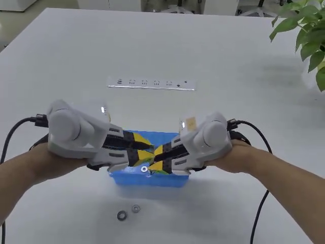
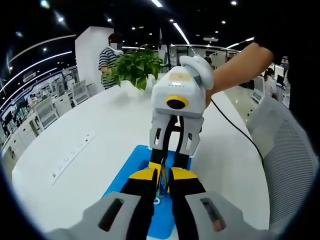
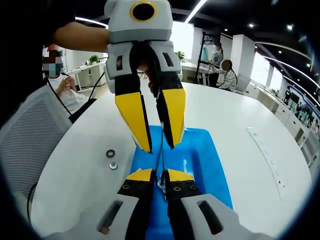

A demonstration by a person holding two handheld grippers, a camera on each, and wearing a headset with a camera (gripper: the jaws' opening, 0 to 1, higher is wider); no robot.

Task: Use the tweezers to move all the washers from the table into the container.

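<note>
Item: thin steel tweezers, clamped in right gripper, pinched by left gripper; small metal washer at the tips above blue plastic tray. Handling: ease the pinch slowly, tips low; two loose washers wait on white table

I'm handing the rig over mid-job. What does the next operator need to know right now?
Left gripper: jaws closed on the tweezers, above the blue container.
Right gripper: also closed on the tweezers, meeting the left gripper tip to tip.
One washer is at the container under the tips. I cannot tell whether it has been released.
Two loose washers lie on the table, on the person's side of the container.
Left to do: drop that one in if it is held, then fetch the two.
</note>
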